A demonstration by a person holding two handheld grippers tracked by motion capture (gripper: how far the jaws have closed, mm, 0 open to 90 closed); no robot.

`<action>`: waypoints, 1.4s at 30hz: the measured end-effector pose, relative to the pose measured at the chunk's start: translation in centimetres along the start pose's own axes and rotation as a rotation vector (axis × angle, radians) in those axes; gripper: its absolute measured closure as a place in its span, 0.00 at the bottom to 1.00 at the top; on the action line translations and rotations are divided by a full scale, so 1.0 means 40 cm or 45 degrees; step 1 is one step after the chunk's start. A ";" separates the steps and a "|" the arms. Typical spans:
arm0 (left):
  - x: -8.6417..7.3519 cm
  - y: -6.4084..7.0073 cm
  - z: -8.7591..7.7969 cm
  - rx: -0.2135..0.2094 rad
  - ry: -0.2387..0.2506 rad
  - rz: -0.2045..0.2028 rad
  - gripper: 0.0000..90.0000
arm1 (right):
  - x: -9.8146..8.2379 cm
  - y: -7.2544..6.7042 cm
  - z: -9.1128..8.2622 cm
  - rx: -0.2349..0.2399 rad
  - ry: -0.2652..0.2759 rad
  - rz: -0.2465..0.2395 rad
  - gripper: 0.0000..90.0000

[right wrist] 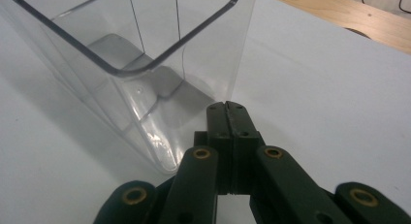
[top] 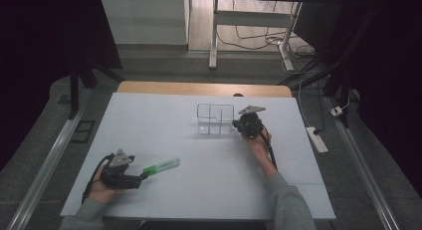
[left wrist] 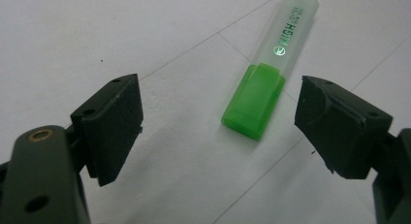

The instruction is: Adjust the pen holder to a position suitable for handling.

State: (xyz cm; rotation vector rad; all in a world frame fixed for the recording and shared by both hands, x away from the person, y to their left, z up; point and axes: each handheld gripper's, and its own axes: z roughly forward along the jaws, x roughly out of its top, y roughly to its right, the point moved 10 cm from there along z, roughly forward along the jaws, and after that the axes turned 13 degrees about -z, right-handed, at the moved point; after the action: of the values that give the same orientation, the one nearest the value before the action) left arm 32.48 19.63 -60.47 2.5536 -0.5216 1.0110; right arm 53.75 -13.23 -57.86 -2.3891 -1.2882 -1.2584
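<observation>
A green highlighter [top: 161, 166] [left wrist: 271, 69] with a clear cap lies flat on the white table at the front left. My left gripper [top: 145, 176] [left wrist: 218, 122] rests low on the table just in front of it, jaws wide open, with the pen's green end lying between and slightly beyond the pads. A clear plastic organizer box [top: 215, 119] [right wrist: 131, 64] with inner dividers stands near the table's middle back. My right gripper [top: 240, 125] [right wrist: 227, 107] is shut with nothing in it, its closed tips close against the box's right wall.
The white table top [top: 209, 190] ends in a wooden strip [top: 199, 88] at the back. A power strip [top: 317, 139] and cables lie on the floor to the right. Desk legs stand beyond the table.
</observation>
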 end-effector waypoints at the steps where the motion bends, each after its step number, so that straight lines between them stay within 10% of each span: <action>1: 0.000 0.000 0.000 0.000 0.000 0.000 0.20 | 0.003 -0.003 0.004 0.003 0.005 -0.001 0.99; 22: 0.000 0.000 0.001 0.000 -0.002 0.000 0.20 | 0.028 -0.029 0.007 -0.006 0.026 -0.067 0.99; 38: 0.007 -0.001 0.006 -0.010 0.005 0.001 0.20 | -0.057 -0.038 -0.141 0.030 0.012 -0.041 0.99; 42: 0.011 -0.002 0.010 -0.015 0.007 0.001 0.20 | -0.092 -0.053 -0.195 0.051 0.014 -0.036 0.86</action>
State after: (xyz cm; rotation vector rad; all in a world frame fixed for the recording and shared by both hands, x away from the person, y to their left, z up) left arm 33.04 19.43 -60.44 2.5398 -0.5261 1.0120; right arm 46.43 -17.96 -56.10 -2.3417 -1.3356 -1.2392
